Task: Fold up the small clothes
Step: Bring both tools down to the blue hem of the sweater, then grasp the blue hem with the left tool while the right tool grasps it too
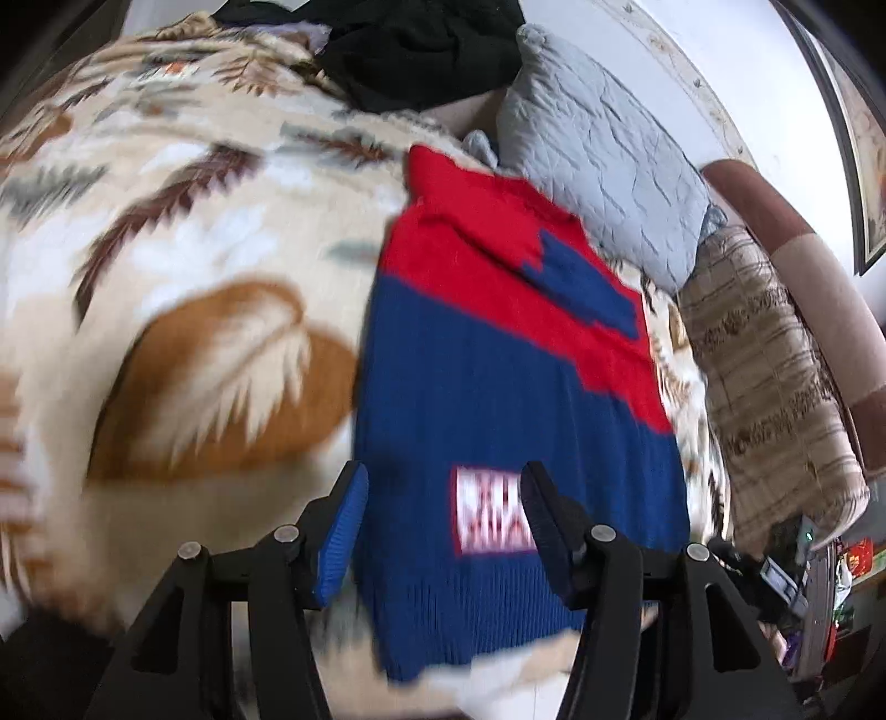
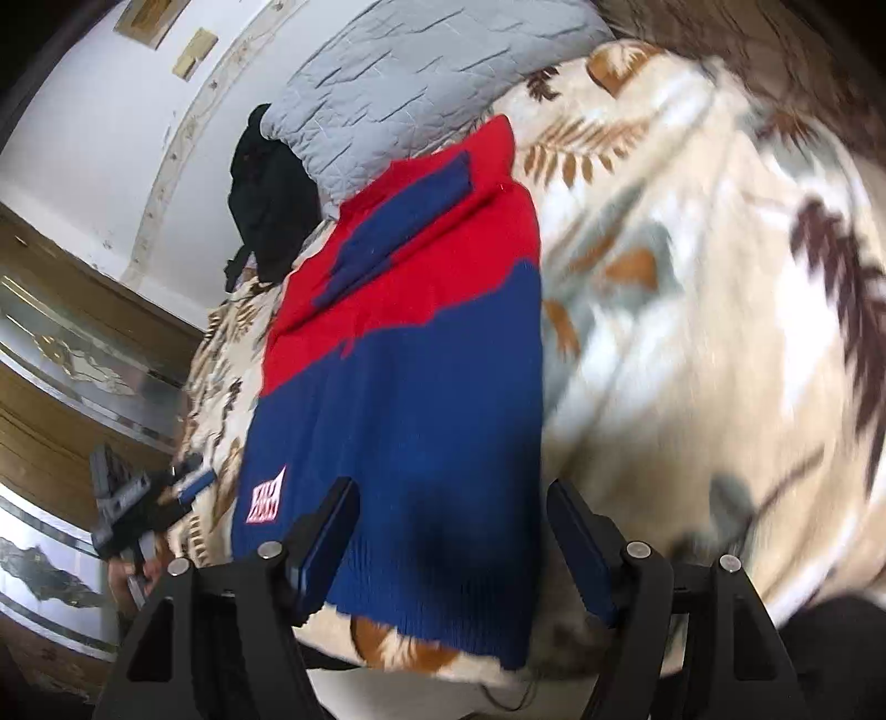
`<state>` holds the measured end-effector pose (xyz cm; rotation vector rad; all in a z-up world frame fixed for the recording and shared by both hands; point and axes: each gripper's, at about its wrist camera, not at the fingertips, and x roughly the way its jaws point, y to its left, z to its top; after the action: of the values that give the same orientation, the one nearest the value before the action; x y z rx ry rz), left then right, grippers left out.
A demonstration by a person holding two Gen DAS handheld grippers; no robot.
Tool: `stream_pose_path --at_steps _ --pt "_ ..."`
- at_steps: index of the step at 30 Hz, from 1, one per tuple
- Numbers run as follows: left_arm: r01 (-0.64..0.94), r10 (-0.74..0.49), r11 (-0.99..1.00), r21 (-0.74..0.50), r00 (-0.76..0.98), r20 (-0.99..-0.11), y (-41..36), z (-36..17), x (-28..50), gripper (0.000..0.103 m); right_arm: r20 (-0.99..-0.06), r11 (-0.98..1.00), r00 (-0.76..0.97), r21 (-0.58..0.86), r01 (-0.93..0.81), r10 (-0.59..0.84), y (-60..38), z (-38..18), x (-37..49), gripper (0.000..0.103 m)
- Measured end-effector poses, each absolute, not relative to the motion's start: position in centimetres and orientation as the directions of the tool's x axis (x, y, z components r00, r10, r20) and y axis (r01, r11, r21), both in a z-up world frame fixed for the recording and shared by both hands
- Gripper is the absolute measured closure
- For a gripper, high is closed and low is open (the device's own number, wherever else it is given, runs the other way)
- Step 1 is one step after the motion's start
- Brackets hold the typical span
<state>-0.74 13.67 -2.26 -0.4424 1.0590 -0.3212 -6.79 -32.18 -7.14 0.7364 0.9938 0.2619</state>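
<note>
Hanging wide and empty, left gripper (image 1: 443,531) and right gripper (image 2: 451,545) over the sweater (image 1: 498,399) hem, flat on the blanket (image 1: 183,232). Advising: pinching both hem corners evenly, lifting together toward the collar.

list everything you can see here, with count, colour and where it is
sweater: one, red over blue, white patch near hem, flat on blanket, sleeve folded across chest
blanket: one, cream with brown leaf print, covers bed
pillow: one, grey quilted, beyond sweater's collar
black clothes: one pile, beside pillow
striped cushion: one, tan, bed's edge
left tongs: open, above sweater's hem
right tongs: open, above hem, empty
</note>
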Motion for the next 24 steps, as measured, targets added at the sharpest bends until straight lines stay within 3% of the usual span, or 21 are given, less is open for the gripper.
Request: stream_pose_path --at_steps 14,24 --pt "-0.004 -0.447 0.875 -0.483 0.372 -0.813 12.1 -5.8 -5.1 0.045 -0.597 0.64 0.524 0.758 0.122 0.607 -32.1 -10.0 -9.0 0.03" --pt "-0.038 -0.491 0.837 -0.545 0.385 -0.781 13.3 -6.0 -5.3 0.045 -0.607 0.649 0.516 0.751 0.122 0.604 -31.3 -9.6 -9.1 0.03"
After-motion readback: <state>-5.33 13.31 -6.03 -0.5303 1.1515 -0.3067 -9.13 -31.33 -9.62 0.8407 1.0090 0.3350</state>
